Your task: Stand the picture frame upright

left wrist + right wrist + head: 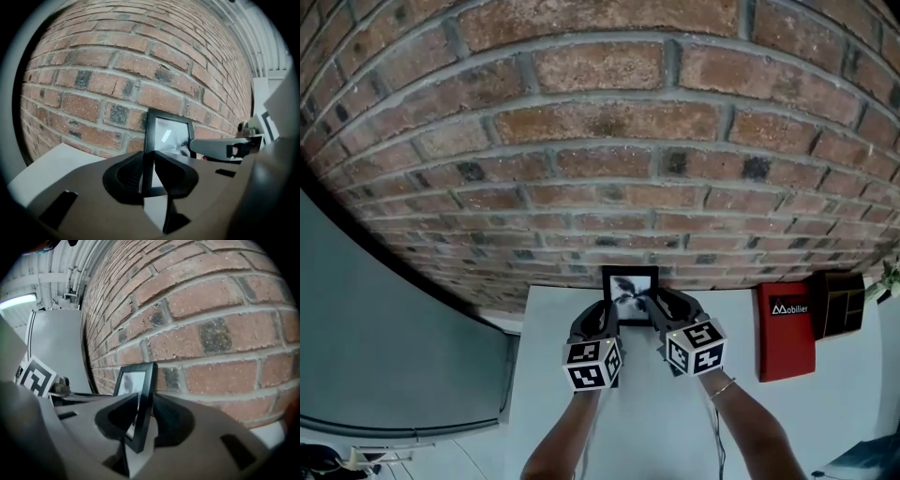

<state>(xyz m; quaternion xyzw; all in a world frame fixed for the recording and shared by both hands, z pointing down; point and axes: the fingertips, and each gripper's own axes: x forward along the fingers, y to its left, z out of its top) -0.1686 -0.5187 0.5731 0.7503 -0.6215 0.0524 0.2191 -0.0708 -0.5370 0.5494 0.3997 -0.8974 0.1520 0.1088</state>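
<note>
Picture frame (629, 295) seemingly upright by wall (600, 141).

a white table (652, 431) carries a red book (786, 330) and a dark brown object (844, 305) beside it.

A home-style corner set up in an industrial-looking interior

A rough red-brown brick wall (600, 122) fills the upper part of the head view. Below it a plain white tabletop (675, 422) carries decorative pieces: a small black picture frame (629, 292) at centre, and a red hardback book lettered "Mobilier" (786, 328) and a dark brown wooden compartmented box (842, 305) at right. A smooth grey panel (384, 328) fills the left. White ceiling pipes (93, 258) and a long tube light (18, 301) (upper left of the right gripper view) suggest a studio or workshop shell rather than a house.
</note>
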